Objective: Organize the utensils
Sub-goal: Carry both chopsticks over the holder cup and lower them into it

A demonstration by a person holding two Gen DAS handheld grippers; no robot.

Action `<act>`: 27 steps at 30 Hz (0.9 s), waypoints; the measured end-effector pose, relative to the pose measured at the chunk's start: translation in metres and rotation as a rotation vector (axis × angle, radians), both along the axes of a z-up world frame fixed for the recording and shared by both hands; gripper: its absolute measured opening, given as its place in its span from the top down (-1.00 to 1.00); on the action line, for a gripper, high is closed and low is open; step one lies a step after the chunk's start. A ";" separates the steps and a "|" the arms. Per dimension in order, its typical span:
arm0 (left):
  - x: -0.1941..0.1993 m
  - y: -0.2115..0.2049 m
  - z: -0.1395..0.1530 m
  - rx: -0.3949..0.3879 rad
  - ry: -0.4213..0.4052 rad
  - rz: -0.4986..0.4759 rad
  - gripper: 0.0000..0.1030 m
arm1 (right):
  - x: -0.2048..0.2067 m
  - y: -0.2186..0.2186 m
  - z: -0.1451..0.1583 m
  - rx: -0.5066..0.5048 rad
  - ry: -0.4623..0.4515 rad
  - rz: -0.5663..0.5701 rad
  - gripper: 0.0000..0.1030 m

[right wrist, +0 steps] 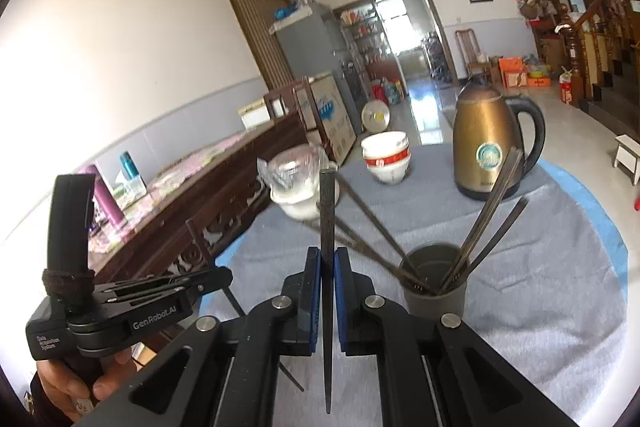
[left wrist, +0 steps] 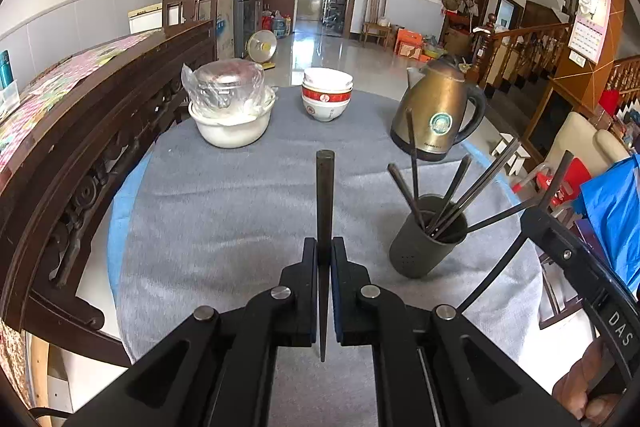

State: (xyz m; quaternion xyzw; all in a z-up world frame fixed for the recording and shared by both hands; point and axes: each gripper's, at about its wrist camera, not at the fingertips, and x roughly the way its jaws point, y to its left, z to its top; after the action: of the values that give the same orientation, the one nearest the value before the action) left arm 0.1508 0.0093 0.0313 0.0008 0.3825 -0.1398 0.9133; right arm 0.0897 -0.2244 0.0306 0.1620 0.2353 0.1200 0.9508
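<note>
My left gripper (left wrist: 324, 249) is shut on a dark chopstick (left wrist: 325, 195), which points away from me above the grey cloth. My right gripper (right wrist: 328, 255) is shut on another dark chopstick (right wrist: 327, 215), held the same way. A dark grey holder cup (left wrist: 424, 255) stands on the cloth to the right of the left gripper, with several chopsticks (left wrist: 452, 195) leaning out of it. In the right wrist view the cup (right wrist: 436, 295) is just right of my fingers, and the left gripper (right wrist: 216, 277) hangs at the far left. The right gripper (left wrist: 538, 217) shows beyond the cup.
A gold kettle (left wrist: 436, 115) stands behind the cup. Stacked white and red bowls (left wrist: 327, 95) and a white bowl with plastic-wrapped glass bowls (left wrist: 230, 107) sit at the far side of the round table (left wrist: 120, 211). A carved wooden bench (left wrist: 92, 131) runs along its left.
</note>
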 end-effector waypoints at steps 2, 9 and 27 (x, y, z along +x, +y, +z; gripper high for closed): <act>-0.001 -0.001 0.006 -0.008 -0.008 -0.007 0.88 | -0.002 -0.006 0.003 0.013 -0.021 -0.014 0.85; -0.003 -0.013 0.025 -0.021 -0.046 -0.037 0.88 | -0.011 -0.023 0.018 0.022 -0.096 -0.072 0.85; 0.008 -0.061 0.096 -0.116 -0.196 -0.105 0.88 | -0.022 -0.051 0.062 -0.018 -0.251 -0.201 0.85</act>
State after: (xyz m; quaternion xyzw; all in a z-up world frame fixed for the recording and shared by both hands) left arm 0.1588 -0.0519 0.1278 -0.0182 0.2822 -0.2085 0.9363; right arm 0.0677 -0.2759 0.0929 0.1598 0.0984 0.0413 0.9814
